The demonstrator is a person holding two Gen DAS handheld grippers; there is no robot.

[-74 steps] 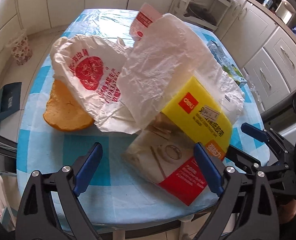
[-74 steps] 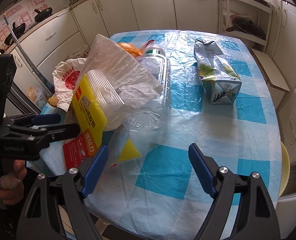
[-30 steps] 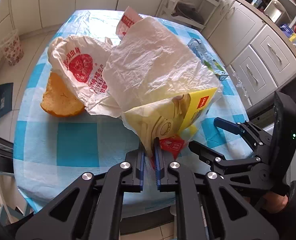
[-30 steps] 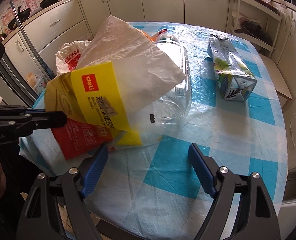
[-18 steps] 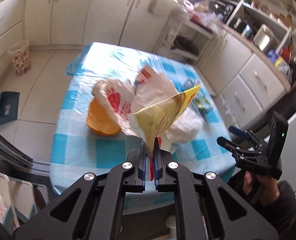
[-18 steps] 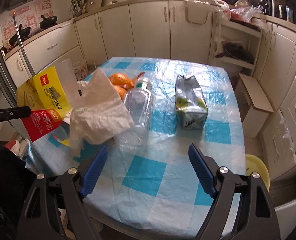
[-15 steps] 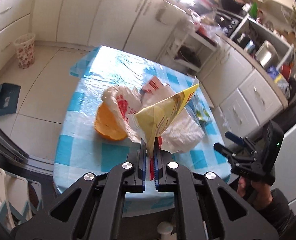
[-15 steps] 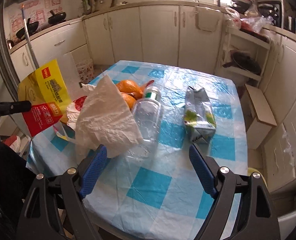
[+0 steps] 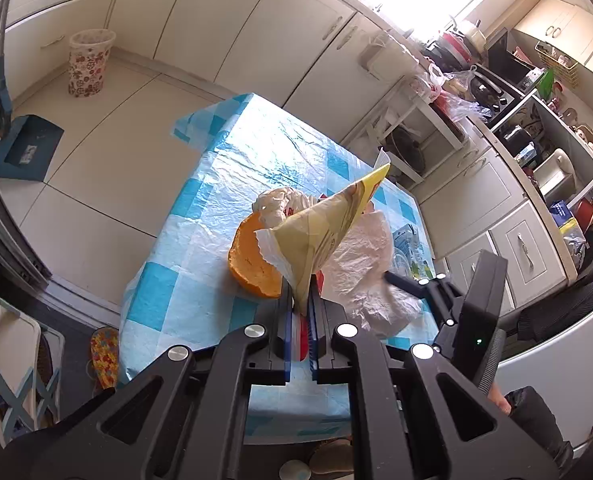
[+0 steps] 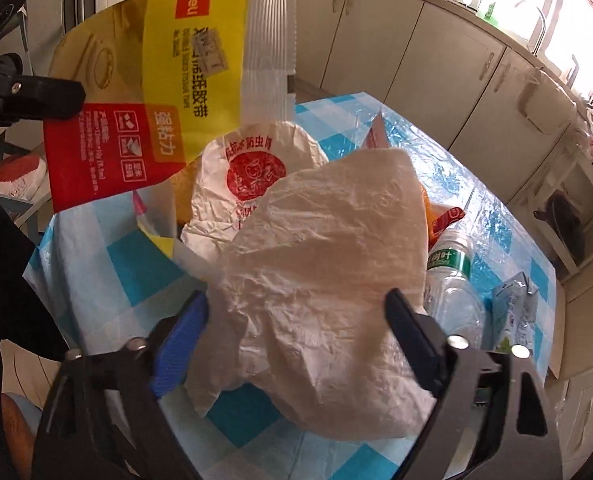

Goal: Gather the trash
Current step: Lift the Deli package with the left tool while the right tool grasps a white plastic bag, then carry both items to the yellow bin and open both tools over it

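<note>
My left gripper [image 9: 300,300] is shut on a yellow-and-red tape package [image 9: 320,228] and holds it up above the table's near-left edge; the package also shows in the right wrist view [image 10: 168,92]. My right gripper [image 10: 296,320] is open, its jaws on either side of a crumpled white plastic bag [image 10: 324,264] on the blue-checked table [image 9: 212,220]. Behind it lie a white bag with red print [image 10: 252,168], an orange peel [image 9: 248,264], a clear bottle [image 10: 452,292] and a carton [image 10: 512,312].
A flowered waste bin [image 9: 86,62] stands on the floor by the far cabinets, a blue dustpan [image 9: 24,148] nearer. White cabinets [image 10: 436,56] run behind the table. Slippers [image 9: 104,356] lie under the table's near edge.
My left gripper closed on the tape package and lifted it off the table. My right gripper moved in around the crumpled white bag.
</note>
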